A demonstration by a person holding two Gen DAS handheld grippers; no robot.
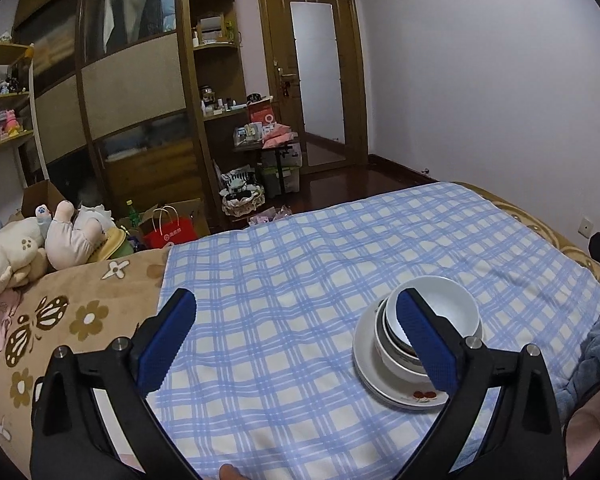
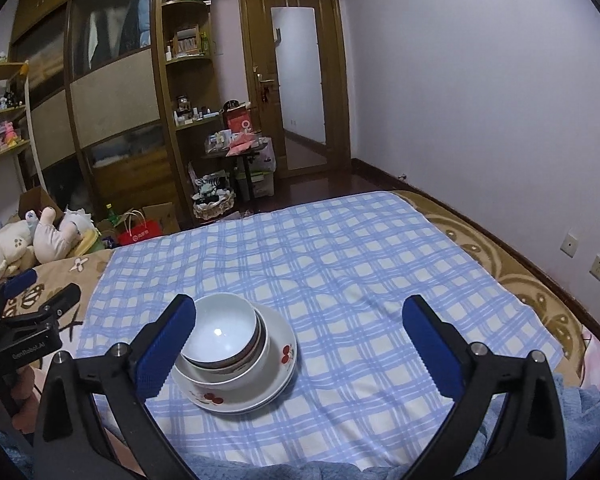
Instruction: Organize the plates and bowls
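A stack of dishes stands on the blue checked cloth on the bed. A white bowl sits on top, nested in other bowls, on white plates with a cherry pattern. In the right wrist view the top bowl and the cherry plate lie low and left. My left gripper is open and empty; its right finger stands in front of the stack. My right gripper is open and empty; its left finger overlaps the stack's left side. The left gripper also shows in the right wrist view.
Plush toys lie on the brown flowered blanket at the left. A blue-grey towel lies at the near right. Beyond the bed are a wardrobe, shelves, a red bag, a cluttered stand and a door.
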